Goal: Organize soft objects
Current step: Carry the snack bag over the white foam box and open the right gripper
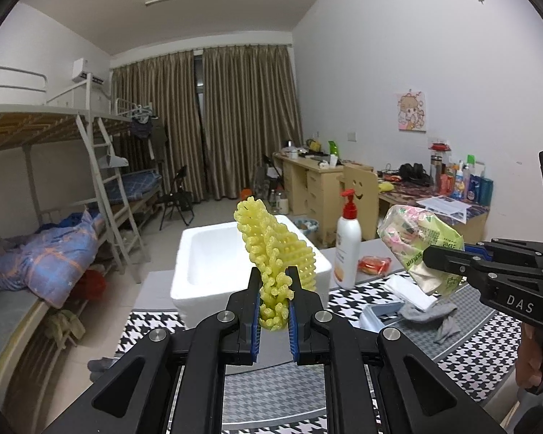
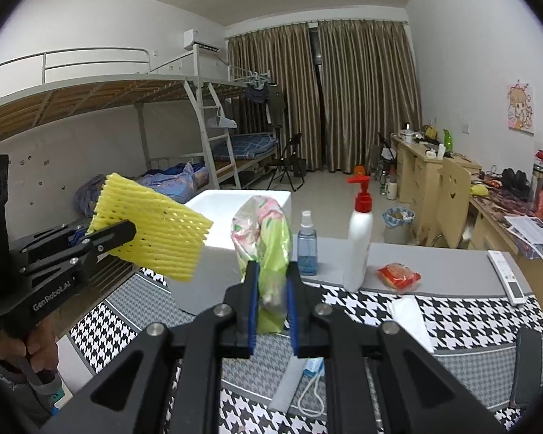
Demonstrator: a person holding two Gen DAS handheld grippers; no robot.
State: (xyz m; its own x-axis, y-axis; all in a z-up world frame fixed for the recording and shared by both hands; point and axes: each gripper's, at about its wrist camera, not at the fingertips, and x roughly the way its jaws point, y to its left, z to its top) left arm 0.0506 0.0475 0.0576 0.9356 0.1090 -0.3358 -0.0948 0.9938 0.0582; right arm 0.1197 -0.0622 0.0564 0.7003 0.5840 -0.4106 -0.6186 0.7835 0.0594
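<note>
My left gripper (image 1: 274, 278) is shut on a yellow foam net (image 1: 271, 246) and holds it upright in the air in front of a white foam box (image 1: 199, 253). In the right wrist view the same net (image 2: 155, 224) shows at the left, clamped in the left gripper (image 2: 126, 231). My right gripper (image 2: 271, 275) is shut on a green and pink plastic bag (image 2: 264, 231), lifted above the table. In the left wrist view that bag (image 1: 416, 238) hangs at the right from the right gripper (image 1: 429, 256).
A houndstooth cloth (image 2: 470, 322) covers the table. On it stand a white pump bottle (image 2: 358, 249), a blue spray bottle (image 2: 307, 246), a red packet (image 2: 398, 276), a remote (image 2: 506, 278), a white tissue (image 2: 409, 314) and a grey sock (image 1: 434, 316). Bunk beds stand left, desks right.
</note>
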